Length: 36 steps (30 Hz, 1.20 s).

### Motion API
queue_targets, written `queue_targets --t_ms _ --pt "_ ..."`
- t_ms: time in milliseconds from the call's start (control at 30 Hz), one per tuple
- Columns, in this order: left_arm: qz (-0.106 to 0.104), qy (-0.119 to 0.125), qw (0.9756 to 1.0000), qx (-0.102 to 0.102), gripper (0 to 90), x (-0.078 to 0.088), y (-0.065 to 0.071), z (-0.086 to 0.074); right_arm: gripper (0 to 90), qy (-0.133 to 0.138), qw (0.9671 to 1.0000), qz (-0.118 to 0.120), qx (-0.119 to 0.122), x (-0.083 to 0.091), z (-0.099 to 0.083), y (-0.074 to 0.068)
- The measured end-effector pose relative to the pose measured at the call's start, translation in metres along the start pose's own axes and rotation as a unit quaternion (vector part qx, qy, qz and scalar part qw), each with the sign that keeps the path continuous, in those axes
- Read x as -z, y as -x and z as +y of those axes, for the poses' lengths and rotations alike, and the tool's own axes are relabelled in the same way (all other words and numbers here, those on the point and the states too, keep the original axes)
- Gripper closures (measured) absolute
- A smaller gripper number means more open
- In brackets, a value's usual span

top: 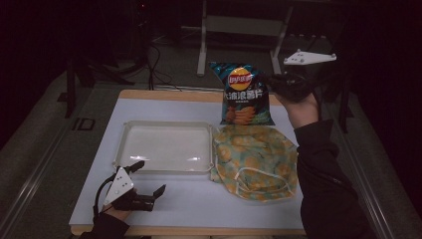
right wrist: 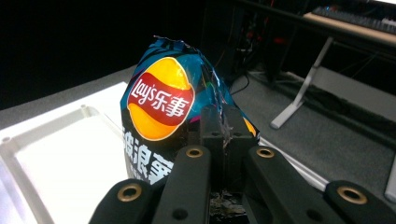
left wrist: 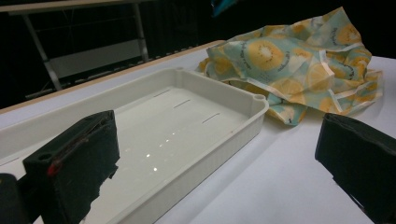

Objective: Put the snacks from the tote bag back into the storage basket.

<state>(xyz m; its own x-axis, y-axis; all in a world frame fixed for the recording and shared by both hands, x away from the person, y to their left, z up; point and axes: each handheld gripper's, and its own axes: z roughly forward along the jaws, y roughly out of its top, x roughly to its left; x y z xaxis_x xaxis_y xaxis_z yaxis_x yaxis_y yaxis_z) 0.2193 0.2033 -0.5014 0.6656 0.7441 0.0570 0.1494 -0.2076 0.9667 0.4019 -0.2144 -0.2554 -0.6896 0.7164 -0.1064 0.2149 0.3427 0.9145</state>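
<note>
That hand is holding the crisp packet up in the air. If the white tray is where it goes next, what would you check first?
1. Grip: the right gripper has its jaws shut on the edge of the crisp packet. Ok.
2. Packet off the table: it hangs upright above the far edge of the table. Ok.
3. Room in the white tray: nothing lies in it. Ok.
4. Left gripper out of the way: it rests near the tray's near left corner, jaws open, holding nothing. Ok.
5. Fabric bag: it lies crumpled right beside the tray's right rim; whether it overlaps the rim, cannot tell.
6. Firmness of the grip: cannot tell.
</note>
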Motion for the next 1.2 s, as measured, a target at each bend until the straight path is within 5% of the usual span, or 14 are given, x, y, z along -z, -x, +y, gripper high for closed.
queue_targets --t_ms 467,500,700,1200 --pt "0.0 0.002 1.0 0.0 0.2 0.001 0.0 0.0 90.0 0.021 0.9993 0.028 0.008 -0.023 0.018 -0.042" --pt "-0.001 0.002 1.0 -0.001 0.2 0.001 -0.001 0.0 90.0 0.022 0.9991 0.035 0.012 -0.032 0.02 -0.054" --pt "-0.001 0.004 1.0 -0.001 0.2 0.001 0.0 0.0 90.0 0.032 0.9979 0.054 0.016 -0.046 0.024 -0.076" --pt "-0.006 0.01 0.9999 -0.004 0.2 0.003 0.001 0.001 90.0 0.074 0.9895 0.124 -0.007 -0.087 0.021 -0.133"
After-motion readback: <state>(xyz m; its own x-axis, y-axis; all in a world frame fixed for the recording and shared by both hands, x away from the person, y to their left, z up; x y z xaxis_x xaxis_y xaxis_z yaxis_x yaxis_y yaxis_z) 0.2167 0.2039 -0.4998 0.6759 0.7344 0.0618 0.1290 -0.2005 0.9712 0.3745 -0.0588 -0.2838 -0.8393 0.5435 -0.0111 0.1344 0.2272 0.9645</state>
